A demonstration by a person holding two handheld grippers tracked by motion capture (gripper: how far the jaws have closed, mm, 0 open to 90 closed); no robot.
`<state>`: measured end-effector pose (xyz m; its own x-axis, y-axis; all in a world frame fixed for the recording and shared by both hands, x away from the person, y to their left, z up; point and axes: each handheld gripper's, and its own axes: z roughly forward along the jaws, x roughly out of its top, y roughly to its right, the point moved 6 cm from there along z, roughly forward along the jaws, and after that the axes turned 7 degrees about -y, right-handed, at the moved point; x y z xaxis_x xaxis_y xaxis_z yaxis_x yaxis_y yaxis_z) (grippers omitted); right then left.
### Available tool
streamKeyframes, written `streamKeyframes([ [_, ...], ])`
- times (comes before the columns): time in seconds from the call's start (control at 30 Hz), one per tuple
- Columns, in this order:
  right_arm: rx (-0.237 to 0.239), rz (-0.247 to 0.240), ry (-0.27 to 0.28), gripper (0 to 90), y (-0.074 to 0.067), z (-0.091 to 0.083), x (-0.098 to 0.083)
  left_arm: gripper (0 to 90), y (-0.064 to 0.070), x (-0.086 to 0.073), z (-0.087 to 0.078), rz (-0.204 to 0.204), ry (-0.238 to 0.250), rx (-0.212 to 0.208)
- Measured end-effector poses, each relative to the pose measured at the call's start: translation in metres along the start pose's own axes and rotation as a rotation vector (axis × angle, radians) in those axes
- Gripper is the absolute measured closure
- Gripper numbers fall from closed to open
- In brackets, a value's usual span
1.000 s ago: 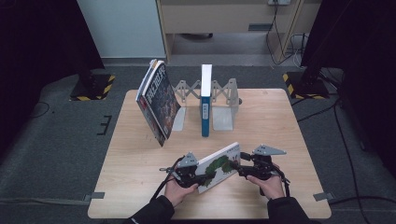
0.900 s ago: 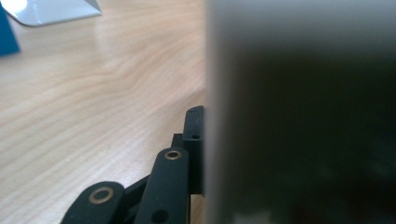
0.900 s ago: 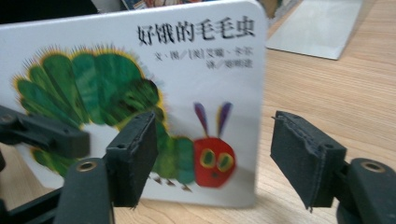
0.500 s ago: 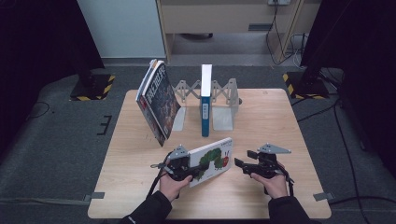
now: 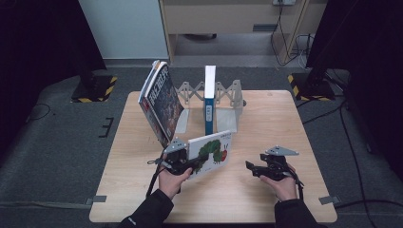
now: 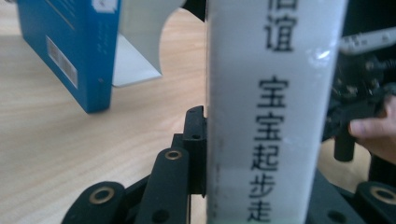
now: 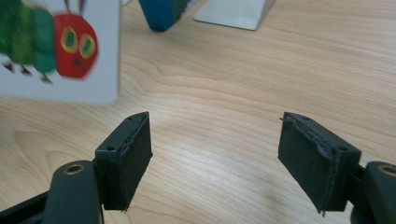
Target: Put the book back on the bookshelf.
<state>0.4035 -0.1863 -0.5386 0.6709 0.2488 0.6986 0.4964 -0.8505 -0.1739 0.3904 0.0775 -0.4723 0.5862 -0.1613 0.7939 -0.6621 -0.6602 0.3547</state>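
While the left claw (image 5: 186,160) clamps the caterpillar book (image 5: 211,151), right claw (image 5: 251,167) open beside it, empty

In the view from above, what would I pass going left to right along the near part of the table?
Left gripper → caterpillar picture book clamped in it → bare wooden table → open right gripper.

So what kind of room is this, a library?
More likely a lab or recording studio: a lone wooden table on grey carpet, dark curtains at both sides, hazard-striped stand bases and loose cables on the floor.
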Motion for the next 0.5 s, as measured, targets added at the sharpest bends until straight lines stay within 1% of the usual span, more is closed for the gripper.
streamKeyframes([
  [0.1, -0.030, -0.010, -0.021, 23.4, 0.004, 0.001, -0.003, 74.4, -0.002, 0.008, 0.001, -0.006, 0.018, 0.017],
  [0.2, -0.055, -0.009, -0.057, 20.8, 0.008, 0.003, -0.007, 74.4, -0.003, 0.016, 0.003, -0.010, 0.034, 0.026],
  [0.3, -0.077, -0.014, -0.083, 18.9, 0.011, 0.005, -0.010, 74.4, -0.004, 0.024, 0.006, -0.006, 0.044, 0.047],
  [0.4, -0.088, -0.026, -0.110, 17.3, 0.013, 0.007, -0.013, 74.4, -0.005, 0.030, 0.009, -0.001, 0.058, 0.065],
  [0.47, -0.091, -0.021, -0.126, 17.1, 0.013, 0.009, -0.015, 74.4, -0.005, 0.034, 0.011, -0.003, 0.064, 0.070],
  [0.5, -0.095, -0.029, -0.135, 16.6, 0.014, 0.009, -0.016, 74.4, -0.005, 0.036, 0.013, -0.002, 0.066, 0.072],
])
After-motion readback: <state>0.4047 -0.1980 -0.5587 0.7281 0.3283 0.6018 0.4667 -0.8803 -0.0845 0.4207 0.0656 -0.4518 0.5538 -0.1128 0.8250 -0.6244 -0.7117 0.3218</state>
